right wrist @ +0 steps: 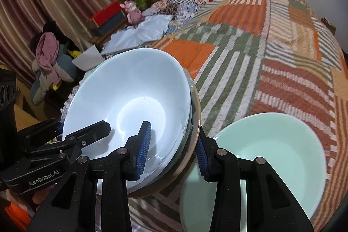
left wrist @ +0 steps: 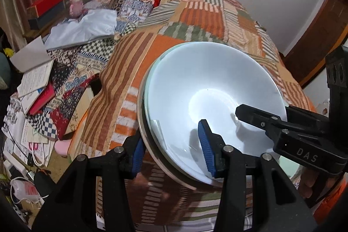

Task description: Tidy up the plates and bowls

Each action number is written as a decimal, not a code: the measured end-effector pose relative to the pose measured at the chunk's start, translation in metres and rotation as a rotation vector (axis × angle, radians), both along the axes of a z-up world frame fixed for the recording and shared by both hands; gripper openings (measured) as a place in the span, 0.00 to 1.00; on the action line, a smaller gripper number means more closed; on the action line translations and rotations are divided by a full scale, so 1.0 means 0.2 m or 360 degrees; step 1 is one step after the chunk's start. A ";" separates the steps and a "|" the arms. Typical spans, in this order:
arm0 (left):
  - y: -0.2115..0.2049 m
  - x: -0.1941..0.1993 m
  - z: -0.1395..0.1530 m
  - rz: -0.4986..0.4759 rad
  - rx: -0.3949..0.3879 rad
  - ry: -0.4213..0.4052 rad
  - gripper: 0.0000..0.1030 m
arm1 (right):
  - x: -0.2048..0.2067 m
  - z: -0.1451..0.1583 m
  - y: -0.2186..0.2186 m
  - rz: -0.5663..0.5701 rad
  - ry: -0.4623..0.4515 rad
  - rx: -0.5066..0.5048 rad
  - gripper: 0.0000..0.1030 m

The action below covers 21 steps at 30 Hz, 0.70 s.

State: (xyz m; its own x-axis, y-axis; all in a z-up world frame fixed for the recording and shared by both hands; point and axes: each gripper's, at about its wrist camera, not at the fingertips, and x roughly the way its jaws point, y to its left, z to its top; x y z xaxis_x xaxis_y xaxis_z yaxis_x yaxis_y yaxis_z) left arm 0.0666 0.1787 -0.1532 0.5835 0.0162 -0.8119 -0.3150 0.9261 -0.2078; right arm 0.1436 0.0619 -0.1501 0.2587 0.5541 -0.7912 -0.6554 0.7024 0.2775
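Both clamped on the bowl stack (left wrist: 208,84): left hand-held gripper (left wrist: 174,151) at one rim, right hand-held gripper (right wrist: 171,153) opposite. Held over the bed (right wrist: 271,47), beside a green bowl (right wrist: 271,156).

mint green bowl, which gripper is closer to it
Right. The right gripper, clamped on the near rim of the stacked white bowls, sits just beside the mint green bowl. The left gripper grips the stack's opposite edge, with the stack between it and that bowl.

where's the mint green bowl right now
In the right wrist view the mint green bowl sits on the patchwork quilt at lower right, just right of the white bowl stack both grippers hold.
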 end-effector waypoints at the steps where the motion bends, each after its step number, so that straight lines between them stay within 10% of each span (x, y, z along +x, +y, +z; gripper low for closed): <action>1: -0.02 0.01 0.02 -0.0007 0.0000 -0.0012 0.45 | 0.00 0.01 -0.02 -0.0005 -0.0010 0.0005 0.35; 21: -0.37 0.09 0.16 -0.0204 0.0012 -0.0114 0.45 | -0.01 0.18 -0.38 -0.0222 -0.0110 0.0063 0.34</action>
State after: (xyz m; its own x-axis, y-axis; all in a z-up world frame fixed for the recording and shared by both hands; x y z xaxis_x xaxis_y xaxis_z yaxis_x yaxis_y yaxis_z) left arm 0.0850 0.1050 -0.1218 0.6374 -0.0560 -0.7685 -0.1787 0.9594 -0.2182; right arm 0.1412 -0.0149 -0.1150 0.3883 0.5395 -0.7471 -0.5710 0.7772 0.2644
